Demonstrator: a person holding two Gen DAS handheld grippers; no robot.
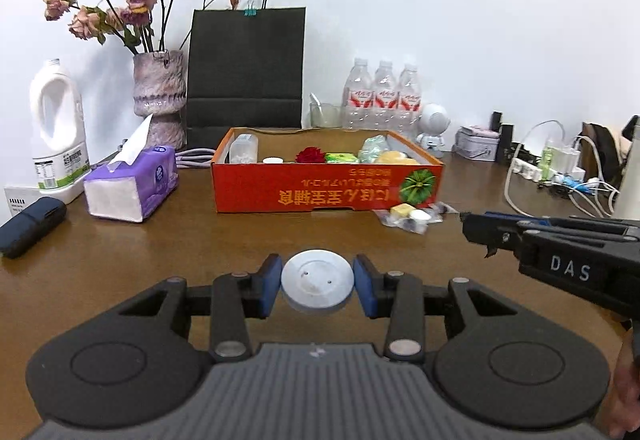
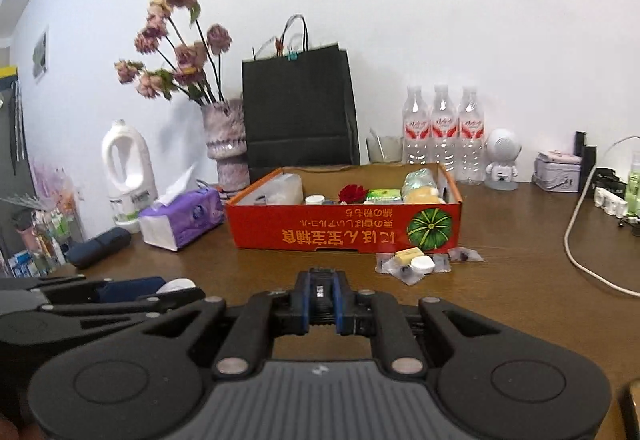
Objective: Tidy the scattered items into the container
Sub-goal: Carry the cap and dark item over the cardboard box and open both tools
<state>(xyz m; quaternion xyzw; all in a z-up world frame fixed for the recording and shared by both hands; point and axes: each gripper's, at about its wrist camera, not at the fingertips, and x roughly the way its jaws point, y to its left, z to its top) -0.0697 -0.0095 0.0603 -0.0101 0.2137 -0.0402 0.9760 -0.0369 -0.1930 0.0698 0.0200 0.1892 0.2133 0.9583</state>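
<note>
A round silver disc (image 1: pixel 317 280) sits pinched edge-on between the left gripper (image 1: pixel 317 286) pads, low over the brown table (image 1: pixel 160 240), well short of the orange box (image 1: pixel 328 183). The smooth rim could slip free. The right gripper (image 2: pixel 322 300) is closed, empty.

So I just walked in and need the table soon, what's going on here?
A person is tidying loose items into the orange cardboard box. The left gripper has its pads either side of a round white disc on the table. The right gripper is shut and empty. A small pile of packets lies in front of the box.
</note>
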